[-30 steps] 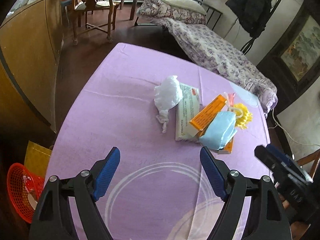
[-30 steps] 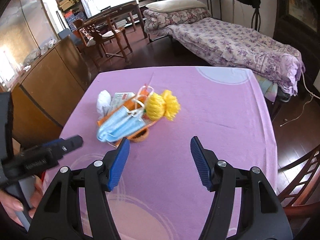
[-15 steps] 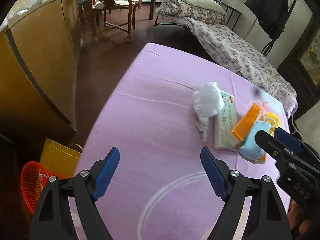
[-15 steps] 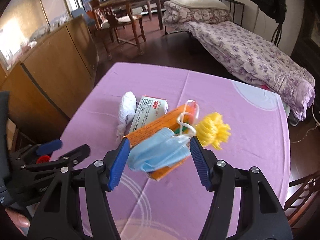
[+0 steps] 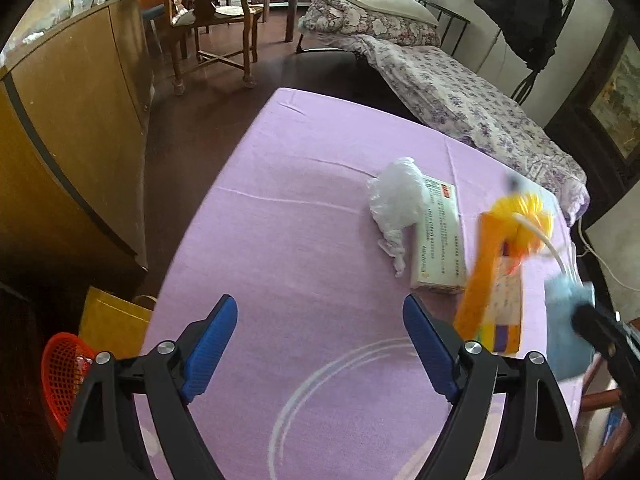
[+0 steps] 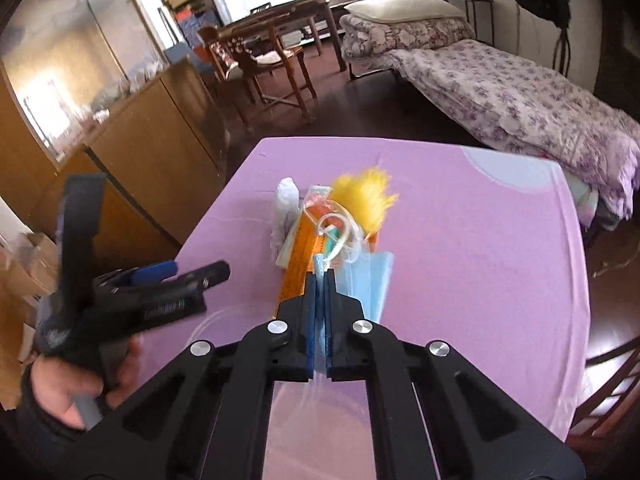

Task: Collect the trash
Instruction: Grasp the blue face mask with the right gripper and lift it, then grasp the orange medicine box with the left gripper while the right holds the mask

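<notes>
Blue face mask (image 6: pixel 366 280) pinched between pads of right gripper (image 6: pixel 320 280), jaws clamped together on it, ear loop tangled with orange box (image 6: pixel 304 256) and yellow pom-pom (image 6: pixel 362 196), both apparently dragged up with it. White crumpled bag (image 5: pixel 394 200) and white carton (image 5: pixel 438 236) lay on purple tablecloth (image 5: pixel 300 220), not yet collected. Left gripper (image 5: pixel 320 340) hovered apart, empty, near table edge. Red basket (image 5: pixel 64 372) on floor below, likely bin. Judged: early stage, first pick underway.

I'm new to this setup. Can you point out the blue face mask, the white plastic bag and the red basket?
blue face mask (image 6: pixel 370 280): right wrist view, pleated panel.
white plastic bag (image 5: pixel 396 200): left wrist view, crumpled body.
red basket (image 5: pixel 64 372): left wrist view, mesh wall.
</notes>
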`<state>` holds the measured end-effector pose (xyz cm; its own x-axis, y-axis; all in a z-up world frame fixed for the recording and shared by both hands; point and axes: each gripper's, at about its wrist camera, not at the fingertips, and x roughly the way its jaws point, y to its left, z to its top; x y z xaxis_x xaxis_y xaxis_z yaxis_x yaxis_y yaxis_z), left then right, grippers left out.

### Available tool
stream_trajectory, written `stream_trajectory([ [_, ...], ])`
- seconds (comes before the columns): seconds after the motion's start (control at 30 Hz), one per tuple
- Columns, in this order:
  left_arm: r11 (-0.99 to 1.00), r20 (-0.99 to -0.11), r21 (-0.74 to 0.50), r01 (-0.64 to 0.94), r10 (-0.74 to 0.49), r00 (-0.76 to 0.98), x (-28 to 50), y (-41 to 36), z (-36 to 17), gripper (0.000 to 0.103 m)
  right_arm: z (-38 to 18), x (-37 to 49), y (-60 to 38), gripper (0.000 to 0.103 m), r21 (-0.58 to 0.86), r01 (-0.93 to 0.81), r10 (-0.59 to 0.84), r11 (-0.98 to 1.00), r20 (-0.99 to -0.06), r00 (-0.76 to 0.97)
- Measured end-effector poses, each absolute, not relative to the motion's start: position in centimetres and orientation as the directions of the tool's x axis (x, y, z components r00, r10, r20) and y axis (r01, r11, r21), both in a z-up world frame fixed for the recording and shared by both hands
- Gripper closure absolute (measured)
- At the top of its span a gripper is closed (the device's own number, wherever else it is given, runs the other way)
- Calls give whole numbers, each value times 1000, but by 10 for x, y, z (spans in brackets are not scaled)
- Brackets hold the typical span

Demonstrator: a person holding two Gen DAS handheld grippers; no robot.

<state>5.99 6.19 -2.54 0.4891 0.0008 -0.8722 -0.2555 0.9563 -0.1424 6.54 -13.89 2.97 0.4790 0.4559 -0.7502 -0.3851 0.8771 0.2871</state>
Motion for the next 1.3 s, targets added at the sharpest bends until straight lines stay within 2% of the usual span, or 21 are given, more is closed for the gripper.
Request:
stream_trajectory([
  [0.33,972,-852,-194,-132,-100,513,59,28,-27,19,23,50,-186,98,387,-328,505,862,-712,488],
  [0.57,971,-843,-228,-64,-164,512,66,1,-33,19,-8,63,-183,94,270,-334,396,903,-824,406],
  [0.6,966,-847,-249,-62,-186,499,68,-2,-36,19,-14,64,-183,92,266,-326,386,907,-834,394],
  [0.67,961,-853,-270,-65,-207,479,71,-4,-39,19,-19,68,-188,78,264,-309,373,913,-848,376],
  [0.7,957,-858,-282,-75,-216,465,74,-6,-42,19,-19,69,-191,60,267,-299,371,916,-847,380],
  [0.73,954,-860,-290,-81,-222,458,73,-7,-43,19,-17,67,-195,47,266,-286,367,920,-841,397],
  [0.77,950,-862,-299,-86,-230,452,72,-8,-44,19,-14,67,-198,45,265,-278,364,923,-834,414],
  [0.9,941,-861,-322,-109,-243,447,77,-15,-40,18,-7,66,-208,38,276,-284,381,918,-809,447],
  [1.0,936,-865,-330,-124,-247,438,85,-22,-39,14,-11,68,-210,38,257,-293,367,921,-822,435],
  [1.3,948,-902,-292,-126,-229,367,102,-43,-57,14,-15,67,-207,37,225,-312,346,923,-841,416],
])
